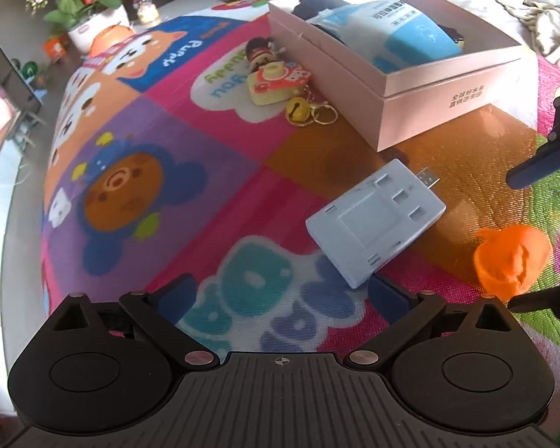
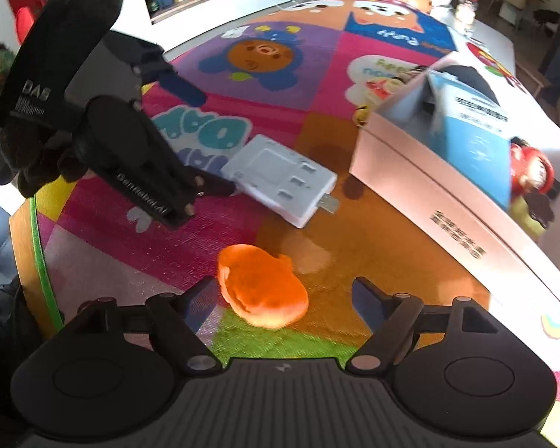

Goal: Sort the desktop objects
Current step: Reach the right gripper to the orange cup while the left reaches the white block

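The pink box [image 1: 451, 89] already holds some items. The charger [image 1: 377, 220], orange toy [image 2: 261, 291] and keychain [image 1: 276, 82] remain on the worktop. Both the left gripper [image 1: 282, 291] and the right gripper [image 2: 283, 295] gape wide, empty.

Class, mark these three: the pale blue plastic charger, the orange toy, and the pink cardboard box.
Pale blue plastic charger [image 1: 373, 220]: left wrist view, flat top face.
Orange toy [image 2: 263, 291]: right wrist view, middle of its body.
Pink cardboard box [image 1: 451, 106]: left wrist view, outer side wall.

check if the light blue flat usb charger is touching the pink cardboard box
Apart. In the left wrist view the light blue flat usb charger lies on the mat with a strip of orange mat showing between its metal plug and the pink cardboard box.
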`<state>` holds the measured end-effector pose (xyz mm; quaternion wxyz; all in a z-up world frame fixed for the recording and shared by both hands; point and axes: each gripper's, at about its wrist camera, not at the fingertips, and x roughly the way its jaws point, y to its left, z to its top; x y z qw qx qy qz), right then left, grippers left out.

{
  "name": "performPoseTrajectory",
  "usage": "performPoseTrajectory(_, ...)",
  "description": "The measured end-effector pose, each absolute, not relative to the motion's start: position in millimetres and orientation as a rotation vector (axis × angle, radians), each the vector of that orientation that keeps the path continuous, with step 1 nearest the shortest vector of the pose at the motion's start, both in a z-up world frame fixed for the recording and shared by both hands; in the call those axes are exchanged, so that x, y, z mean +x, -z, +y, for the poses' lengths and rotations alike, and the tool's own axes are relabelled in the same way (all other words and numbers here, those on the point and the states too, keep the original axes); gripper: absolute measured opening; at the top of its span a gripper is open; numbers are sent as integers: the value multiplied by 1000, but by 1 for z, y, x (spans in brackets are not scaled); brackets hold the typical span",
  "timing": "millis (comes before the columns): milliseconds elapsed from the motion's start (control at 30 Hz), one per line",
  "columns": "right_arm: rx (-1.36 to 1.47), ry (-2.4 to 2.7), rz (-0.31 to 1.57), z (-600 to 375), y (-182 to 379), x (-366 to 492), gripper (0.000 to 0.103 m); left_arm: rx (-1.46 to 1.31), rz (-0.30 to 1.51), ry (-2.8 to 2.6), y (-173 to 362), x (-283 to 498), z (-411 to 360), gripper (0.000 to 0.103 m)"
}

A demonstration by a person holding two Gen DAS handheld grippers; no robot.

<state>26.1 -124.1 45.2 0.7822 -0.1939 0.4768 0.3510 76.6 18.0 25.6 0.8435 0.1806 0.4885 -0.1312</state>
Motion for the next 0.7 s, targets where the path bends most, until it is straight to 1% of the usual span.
performPoseTrajectory(333, -471, -532, 972, -164, -44, 30, 79, 409, 1004, 173, -30, 89, 26, 101)
performPoseTrajectory(433, -407, -511, 1034, -179, -40, 34, 79, 388, 1042, 207, -31, 88, 23, 101)
performPoseTrajectory(533, -385, -505, 1083, -185, -37, 37, 80, 307, 1110, 304, -36, 89, 11, 101)
performPoseTrajectory(700, -368, -519, 1084, -187, -40, 38, 85, 212, 1173, 323, -37, 100, -17, 101)
